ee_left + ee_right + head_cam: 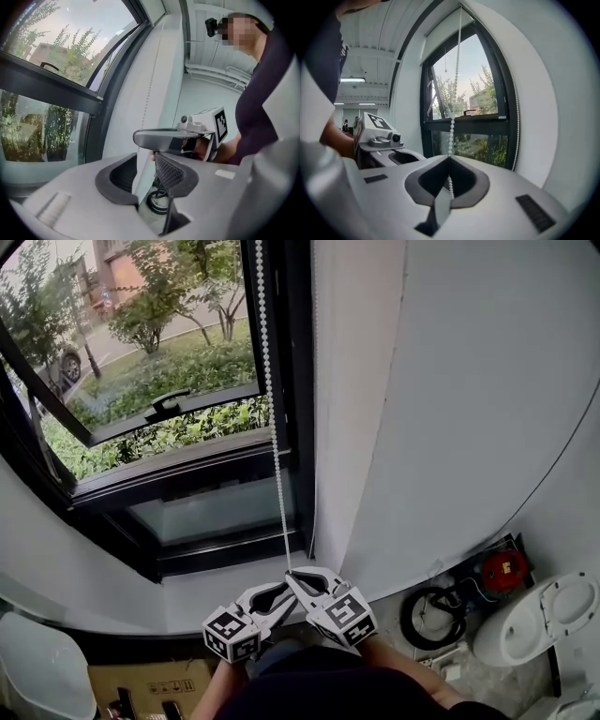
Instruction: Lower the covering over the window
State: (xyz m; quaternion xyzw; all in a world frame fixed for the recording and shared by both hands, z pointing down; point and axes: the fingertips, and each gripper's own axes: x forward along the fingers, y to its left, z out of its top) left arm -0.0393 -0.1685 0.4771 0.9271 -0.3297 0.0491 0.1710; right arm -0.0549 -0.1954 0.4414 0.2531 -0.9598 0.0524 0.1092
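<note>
Right tool (450, 161) is clamped on the bead chain (452, 124), low by the window (159, 362). Left tool (143, 176), just beside it, has its jaws apart. The chain rises to the blind (443, 28), rolled at the window's top.

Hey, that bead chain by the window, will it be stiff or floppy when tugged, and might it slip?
Probably floppy: the bead chain is a thin string of small beads, drawn straight only above the right gripper that pinches it. Likely light. Its beads should catch against the shut jaws, so slipping seems unlikely.
</note>
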